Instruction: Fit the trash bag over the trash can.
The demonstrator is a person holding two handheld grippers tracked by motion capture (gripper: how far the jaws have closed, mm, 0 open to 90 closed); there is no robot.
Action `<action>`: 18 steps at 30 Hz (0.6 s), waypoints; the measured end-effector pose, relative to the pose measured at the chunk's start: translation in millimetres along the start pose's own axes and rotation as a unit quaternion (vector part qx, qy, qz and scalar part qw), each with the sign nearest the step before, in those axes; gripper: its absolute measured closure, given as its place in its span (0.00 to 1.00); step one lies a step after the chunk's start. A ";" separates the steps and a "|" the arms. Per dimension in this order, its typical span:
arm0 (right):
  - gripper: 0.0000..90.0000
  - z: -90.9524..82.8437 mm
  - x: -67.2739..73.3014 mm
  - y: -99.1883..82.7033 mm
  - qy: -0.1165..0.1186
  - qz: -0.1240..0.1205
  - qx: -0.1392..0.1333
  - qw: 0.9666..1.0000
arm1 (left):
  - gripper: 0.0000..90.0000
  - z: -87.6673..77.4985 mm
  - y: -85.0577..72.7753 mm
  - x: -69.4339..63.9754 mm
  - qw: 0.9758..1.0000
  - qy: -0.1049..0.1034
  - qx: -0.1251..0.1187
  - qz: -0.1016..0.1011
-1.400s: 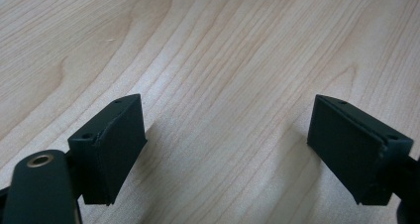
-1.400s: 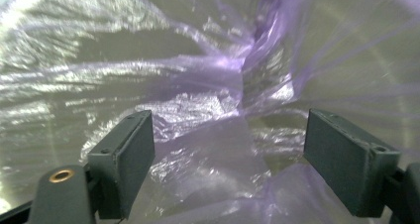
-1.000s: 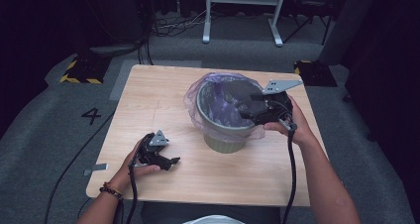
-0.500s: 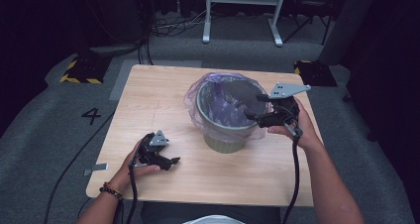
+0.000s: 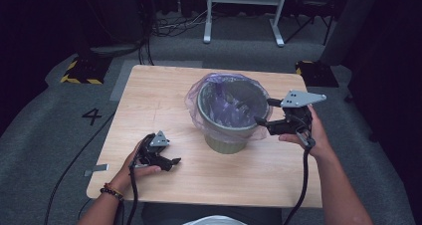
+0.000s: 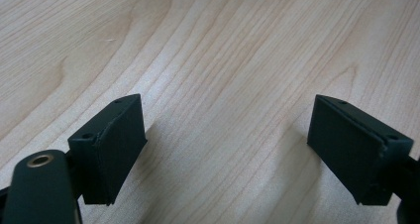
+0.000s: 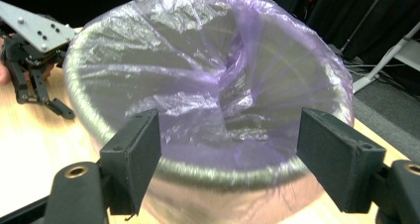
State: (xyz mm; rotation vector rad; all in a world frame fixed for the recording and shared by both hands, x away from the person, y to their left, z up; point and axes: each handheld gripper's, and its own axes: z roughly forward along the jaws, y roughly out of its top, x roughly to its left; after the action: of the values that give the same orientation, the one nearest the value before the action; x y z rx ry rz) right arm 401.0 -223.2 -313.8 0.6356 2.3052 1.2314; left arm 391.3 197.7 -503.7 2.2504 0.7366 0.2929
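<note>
Purple-lined bin [image 5: 230, 116] just ahead of right claw [image 5: 263, 111], jaws apart, empty.

Table [image 5: 164, 100]: pale wood-grain laminate, smooth, matt. Bin [image 5: 226, 138]: grey-green plastic, dull sheen. Liner bag [image 7: 208, 75]: thin purple translucent plastic film, crinkled, glossy. Right hand-held gripper [image 5: 263, 111]: matt black jaw pads, bare grey metal plate.
</note>
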 end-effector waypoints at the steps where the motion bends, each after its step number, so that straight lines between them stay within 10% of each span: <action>1: 0.28 -3.2 0.5 -2.4 -0.001 -0.001 0.000 1.000 | 0.16 0.0 0.0 0.0 1.000 0.000 0.000 0.000; 18: 0.25 -15.6 5.3 -28.8 -0.006 -0.007 0.008 1.000 | 0.16 0.0 0.0 0.0 1.000 0.000 0.000 0.000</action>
State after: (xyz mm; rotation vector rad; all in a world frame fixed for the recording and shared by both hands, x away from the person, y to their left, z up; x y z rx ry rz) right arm 382.4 -244.4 -331.3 0.6288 2.3082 1.2019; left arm 391.3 197.7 -503.7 2.2504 0.7364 0.2930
